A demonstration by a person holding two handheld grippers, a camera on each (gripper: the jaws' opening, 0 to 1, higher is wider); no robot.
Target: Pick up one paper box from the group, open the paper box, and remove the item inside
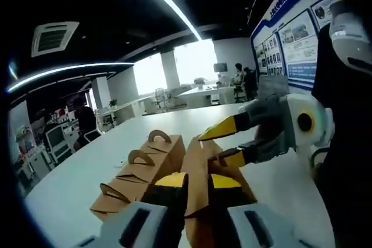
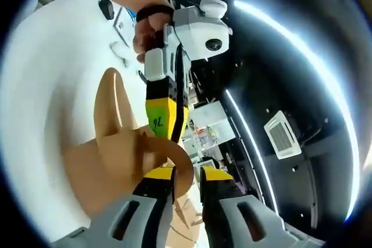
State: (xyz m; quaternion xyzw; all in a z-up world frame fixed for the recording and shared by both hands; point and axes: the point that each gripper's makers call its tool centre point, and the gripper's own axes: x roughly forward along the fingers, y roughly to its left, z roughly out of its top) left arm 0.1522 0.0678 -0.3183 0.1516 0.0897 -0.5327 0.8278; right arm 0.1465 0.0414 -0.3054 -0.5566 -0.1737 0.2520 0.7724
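White tabletop [image 1: 75, 172] in an open office carries the group: a row of brown paper boxes [image 1: 139, 175] with arched handles, standing side by side at the left of the left gripper view.

One paper box [image 1: 200, 181] is lifted clear of that row and sits directly ahead of the left gripper [image 1: 196, 182]. The yellow-tipped jaws are pressed onto a thin upright fold at the top of this box, which runs away from the camera along the jaw axis.

The right gripper [image 1: 224, 143] enters from the right of that view. Its jaws are slightly parted, the lower tip touching the far upper edge of the held box; whether the upper jaw also bears on the paper cannot be determined. In the right gripper view, a brown flap and arched handle [image 2: 171, 161] lie just ahead of the jaw tips, with the left gripper clamped across the box from the opposite side.

Judgement: opening is the step in hand. The left gripper anchors the near end; the right gripper is placed to work the far end.
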